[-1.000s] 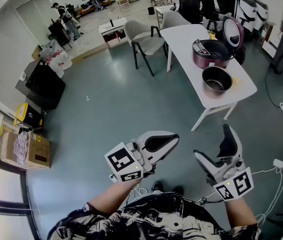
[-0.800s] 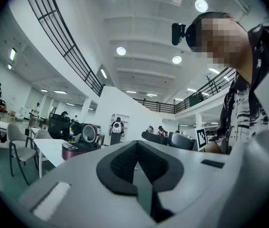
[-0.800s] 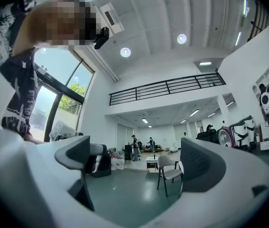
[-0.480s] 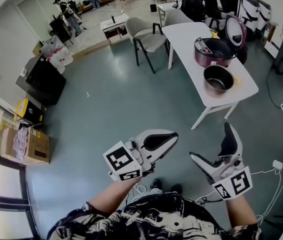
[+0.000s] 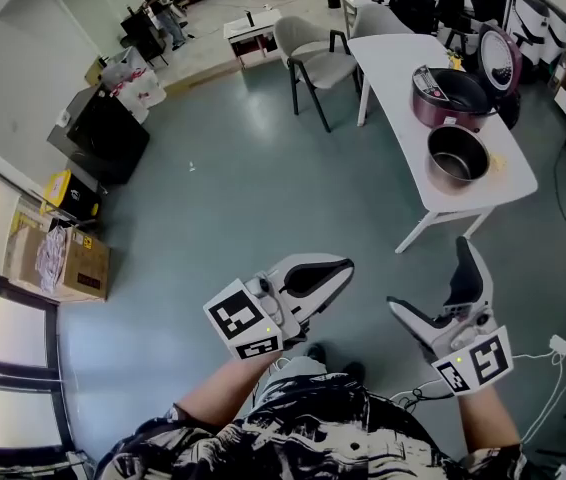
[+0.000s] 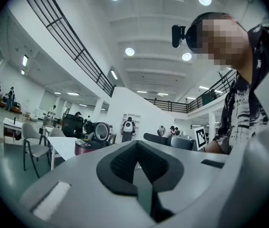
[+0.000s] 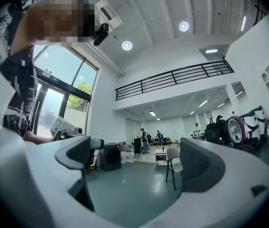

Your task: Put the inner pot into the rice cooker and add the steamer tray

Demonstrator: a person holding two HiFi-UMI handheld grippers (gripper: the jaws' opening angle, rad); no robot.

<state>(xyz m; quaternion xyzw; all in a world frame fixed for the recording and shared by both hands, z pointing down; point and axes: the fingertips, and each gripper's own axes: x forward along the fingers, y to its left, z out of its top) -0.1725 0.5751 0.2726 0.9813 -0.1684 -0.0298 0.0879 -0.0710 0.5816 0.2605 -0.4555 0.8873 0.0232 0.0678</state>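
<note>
The left gripper point(image 5: 335, 271) is sitting at 6 o'clock in the head view. Its smooth grey-white shells are closing on each other, and its dark, finely ribbed pads point(image 6: 122, 163) are meeting along one seam with nothing caught in it. The right gripper point(image 5: 433, 283) is hanging at 5 o'clock. Its jaws have just been opening and are now standing wide in a V, with only air and the far floor showing between them. Its black pad point(image 7: 198, 167) is showing the same fine ribbing. Each gripper is carrying a white cube point(image 5: 243, 320) printed with bold black square markers. These are patterns rather than letters.

The inner pot point(image 5: 458, 155), a round dull-metal bowl with a thin bright rim, is standing at 2 o'clock, well apart from both grippers. It is resting near the close end of a glossy white table point(image 5: 393, 68) with rounded corners and splayed legs. Just beyond the pot, at its 12 o'clock, the rice cooker point(image 5: 450, 96) is sitting on the same table. It has a rounded maroon body with a dark cavity, and its lid is standing up. A panel on its rim is carrying print too small to read.

A grey padded chair point(image 5: 323, 63) on black legs is standing at the table's 9 o'clock. A brown cardboard box point(image 5: 68, 263) is lying at 9 o'clock on the smooth grey-green floor point(image 5: 263, 168). Its label is illegible.
</note>
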